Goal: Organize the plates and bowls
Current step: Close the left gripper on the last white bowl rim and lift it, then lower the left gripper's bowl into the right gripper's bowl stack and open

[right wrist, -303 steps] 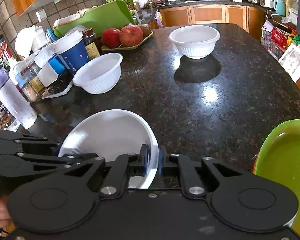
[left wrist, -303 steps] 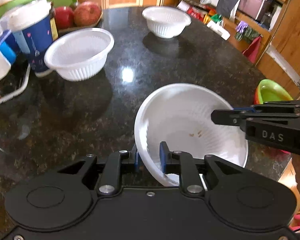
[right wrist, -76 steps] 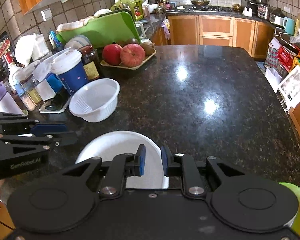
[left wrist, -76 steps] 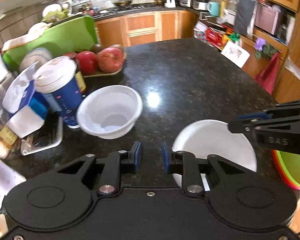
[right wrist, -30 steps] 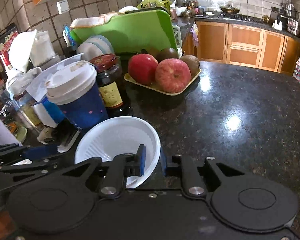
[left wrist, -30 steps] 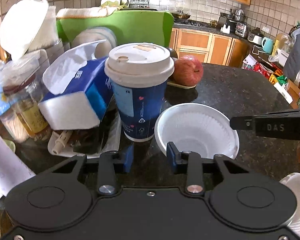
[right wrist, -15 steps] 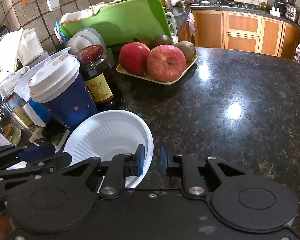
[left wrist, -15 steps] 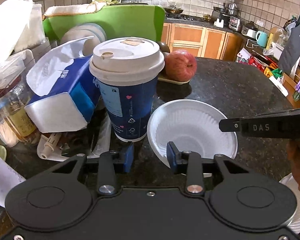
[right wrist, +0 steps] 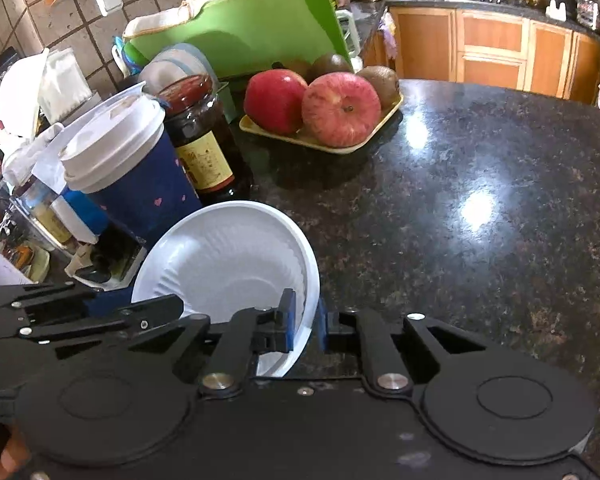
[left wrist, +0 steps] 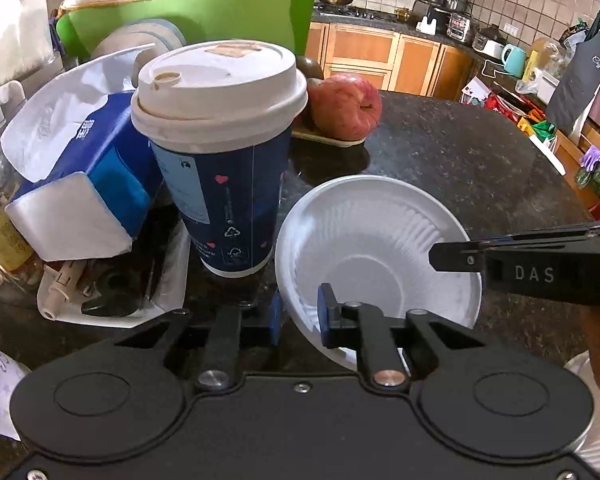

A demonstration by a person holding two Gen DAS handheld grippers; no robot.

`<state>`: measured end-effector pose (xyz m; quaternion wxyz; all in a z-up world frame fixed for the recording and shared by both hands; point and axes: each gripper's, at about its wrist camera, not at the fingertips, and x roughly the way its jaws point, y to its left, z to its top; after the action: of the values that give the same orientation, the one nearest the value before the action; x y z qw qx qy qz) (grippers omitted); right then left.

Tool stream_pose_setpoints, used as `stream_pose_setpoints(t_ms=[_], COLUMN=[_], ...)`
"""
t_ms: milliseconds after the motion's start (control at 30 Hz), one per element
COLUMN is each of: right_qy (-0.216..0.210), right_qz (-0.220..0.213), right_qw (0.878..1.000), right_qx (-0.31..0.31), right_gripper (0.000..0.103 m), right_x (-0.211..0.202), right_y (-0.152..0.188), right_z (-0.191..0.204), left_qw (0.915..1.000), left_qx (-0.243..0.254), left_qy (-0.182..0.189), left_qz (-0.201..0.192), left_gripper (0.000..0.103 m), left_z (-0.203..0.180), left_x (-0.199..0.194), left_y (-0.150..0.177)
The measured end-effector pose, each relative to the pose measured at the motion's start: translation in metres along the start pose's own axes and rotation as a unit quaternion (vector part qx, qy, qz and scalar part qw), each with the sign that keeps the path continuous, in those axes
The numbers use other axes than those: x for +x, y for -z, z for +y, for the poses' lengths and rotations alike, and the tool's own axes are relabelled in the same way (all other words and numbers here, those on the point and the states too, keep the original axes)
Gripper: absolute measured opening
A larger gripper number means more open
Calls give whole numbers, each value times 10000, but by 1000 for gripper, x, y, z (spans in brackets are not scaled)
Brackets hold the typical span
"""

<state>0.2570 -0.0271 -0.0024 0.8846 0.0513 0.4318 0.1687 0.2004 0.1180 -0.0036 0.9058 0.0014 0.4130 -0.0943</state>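
Bowl: white disposable foam bowl (left wrist: 374, 256) with ribbed inner wall and smooth flat bottom, sitting tilted on the speckled black granite countertop (right wrist: 480, 240), just beside the cup.
Left gripper: black two-finger left gripper (left wrist: 298, 316) with blue pads, jaws closing around the bowl's near-left rim; one pad is sitting inside the bowl, the other outside, and a small gap is showing, so not pressing yet.
Right gripper: black right gripper (right wrist: 303, 322) is pinching the bowl's right rim, blue pads clamped tight on the thin wall.
Cup: tall navy paper cup (left wrist: 224, 168) with tiny hearts and a white plastic sip lid, standing upright, touching or nearly touching the bowl.
Jar: dark glass jar (right wrist: 200, 140) with a red lid, standing behind the cup.
Fruit: red apples (right wrist: 340, 108) lying on a shallow yellow tray (right wrist: 324, 142).
Clutter: blue-white soft tissue pack (left wrist: 80, 184) leaning left of the cup; green plastic board (left wrist: 204, 12) standing behind.
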Motion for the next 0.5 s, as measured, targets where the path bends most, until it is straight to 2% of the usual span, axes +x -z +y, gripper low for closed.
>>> stream_pose_setpoints(t_ms=[233, 500], right_qy=[51, 315], right_qz=[-153, -561], right_qw=[9999, 9979], right_qx=[57, 89], right_gripper=[13, 13], right_x=[-27, -83], right_y=[2, 13], right_z=[6, 21], left_qw=[9999, 9988], left_qx=[-40, 144], left_qy=[149, 389], left_qz=[-49, -271], left_gripper=[24, 24], left_z=[1, -3], left_x=[-17, -56], left_y=[-3, -6])
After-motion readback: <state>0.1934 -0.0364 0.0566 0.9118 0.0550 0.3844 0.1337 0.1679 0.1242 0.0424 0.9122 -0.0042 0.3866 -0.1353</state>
